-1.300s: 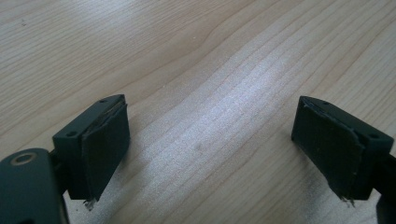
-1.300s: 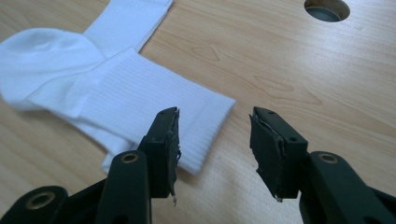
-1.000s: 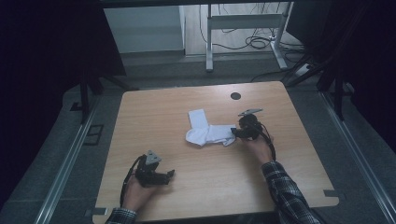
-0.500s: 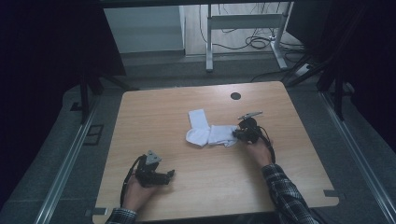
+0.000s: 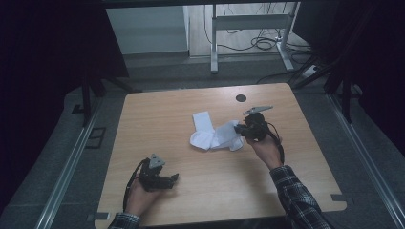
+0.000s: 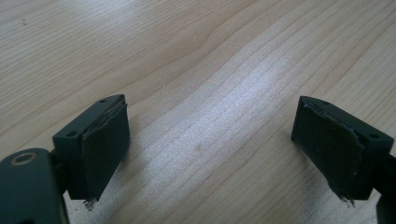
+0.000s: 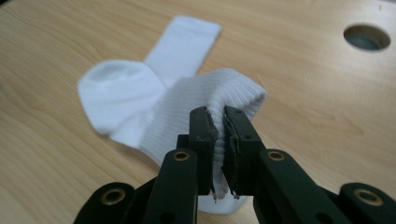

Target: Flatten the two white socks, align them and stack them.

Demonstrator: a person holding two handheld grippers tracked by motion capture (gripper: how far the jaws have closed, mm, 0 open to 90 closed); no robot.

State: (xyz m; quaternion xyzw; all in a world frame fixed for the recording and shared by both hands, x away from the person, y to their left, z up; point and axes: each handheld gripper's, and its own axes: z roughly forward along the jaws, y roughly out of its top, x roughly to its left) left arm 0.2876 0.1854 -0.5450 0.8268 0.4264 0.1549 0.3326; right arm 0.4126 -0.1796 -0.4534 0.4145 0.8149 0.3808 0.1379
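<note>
Two white socks lie overlapped at the middle of the wooden table (image 5: pixel 157 114). One sock (image 5: pixel 203 120) (image 7: pixel 184 42) lies flat and points away. My right gripper (image 5: pixel 240 129) (image 7: pixel 218 115) is shut on the ribbed cuff of the other sock (image 5: pixel 224 138) (image 7: pixel 205 98). It holds that end raised a little off the wood, while the sock's far end rests on the table. My left gripper (image 5: pixel 173 180) (image 6: pixel 210 109) rests near the table's front left. It is open, with only bare wood between its jaws.
A round cable hole (image 5: pixel 241 98) (image 7: pixel 366 37) sits near the table's back edge, behind the right gripper. Beyond the table, a metal desk frame (image 5: pixel 248 24) and cables (image 5: pixel 265 45) stand on the floor. Dark curtains hang on both sides.
The right gripper has shut on the sock's cuff and risen slightly, lifting that end of the sock. The left gripper has stayed where it was.
</note>
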